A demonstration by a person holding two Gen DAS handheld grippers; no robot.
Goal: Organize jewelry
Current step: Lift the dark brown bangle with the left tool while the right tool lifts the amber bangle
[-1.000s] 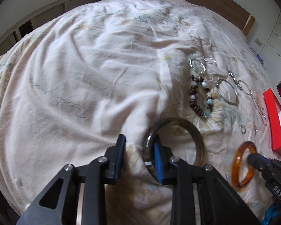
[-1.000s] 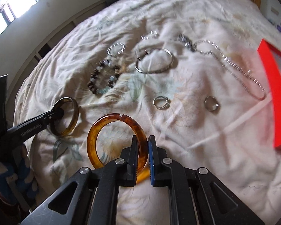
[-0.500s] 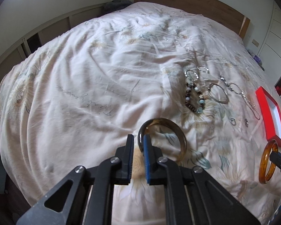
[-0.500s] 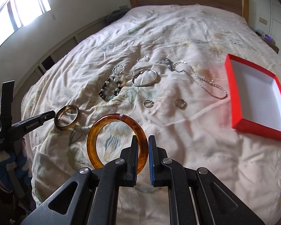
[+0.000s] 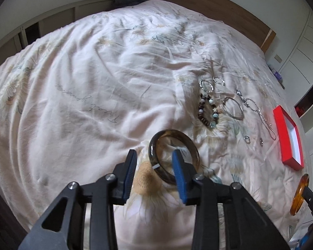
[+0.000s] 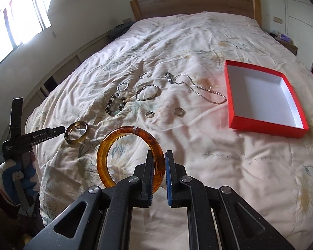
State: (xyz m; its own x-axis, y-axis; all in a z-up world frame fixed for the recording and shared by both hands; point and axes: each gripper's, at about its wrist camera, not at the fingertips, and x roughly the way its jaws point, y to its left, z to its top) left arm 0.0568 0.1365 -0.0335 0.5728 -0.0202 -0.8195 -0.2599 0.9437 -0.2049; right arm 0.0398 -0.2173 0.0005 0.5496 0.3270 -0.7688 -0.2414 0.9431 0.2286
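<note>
My left gripper (image 5: pixel 154 167) is open, its jaws straddling the near rim of a dark brown bangle (image 5: pixel 173 158) that lies on the bedspread; the bangle also shows in the right wrist view (image 6: pixel 76 132). My right gripper (image 6: pixel 159 175) is shut on an amber bangle (image 6: pixel 127 156) and holds it upright above the bed; it also shows in the left wrist view (image 5: pixel 299 195). An open red box (image 6: pixel 263 100) with a white inside lies to the right.
On the bedspread lie a beaded bracelet (image 6: pixel 115 104), a silver bangle (image 6: pixel 146 92), a silver chain necklace (image 6: pixel 200 89), two small rings (image 6: pixel 149 114) (image 6: pixel 179 111) and small silver hoops (image 6: pixel 123 86). A wooden headboard (image 6: pixel 194 2) stands at the far end.
My left gripper closed on the dark bangle, then opened again and the bangle lies on the bed. My right gripper lifted the amber bangle up and back from the bed.
</note>
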